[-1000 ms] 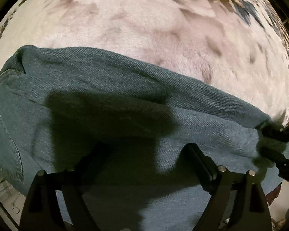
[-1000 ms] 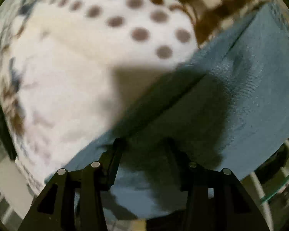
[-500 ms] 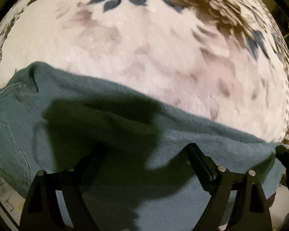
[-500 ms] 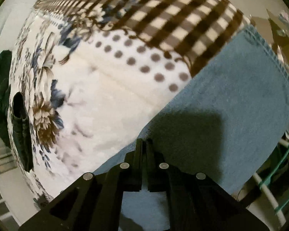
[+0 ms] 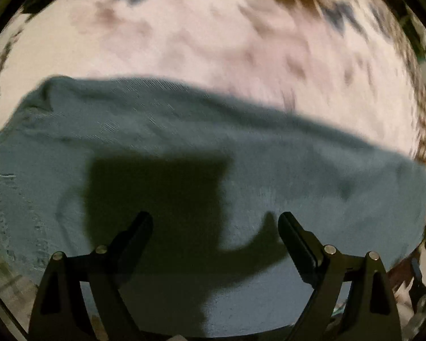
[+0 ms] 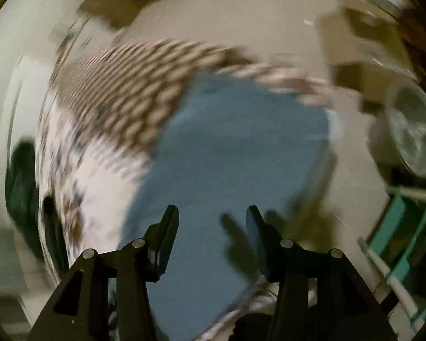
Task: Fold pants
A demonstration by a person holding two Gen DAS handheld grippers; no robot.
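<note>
Blue denim pants (image 5: 184, 147) lie flat on a patterned blanket (image 5: 213, 42), filling the lower half of the left wrist view. My left gripper (image 5: 214, 224) is open and empty just above the denim, and its shadow falls on the cloth. In the right wrist view the pants (image 6: 227, 147) show as a blue panel reaching away from me. My right gripper (image 6: 211, 218) is open and empty above the near part of that panel. Both views are blurred by motion.
The blanket has a floral print, and a brown checked area (image 6: 133, 85) beside the pants. A dark green cloth (image 6: 20, 187) lies at the left. A teal and white rack (image 6: 406, 241) and a clear round container (image 6: 411, 130) stand at the right.
My right gripper, shut half a second ago, has opened and pulled back and up from the pants. My left gripper stays open over the denim and has shifted slightly.
</note>
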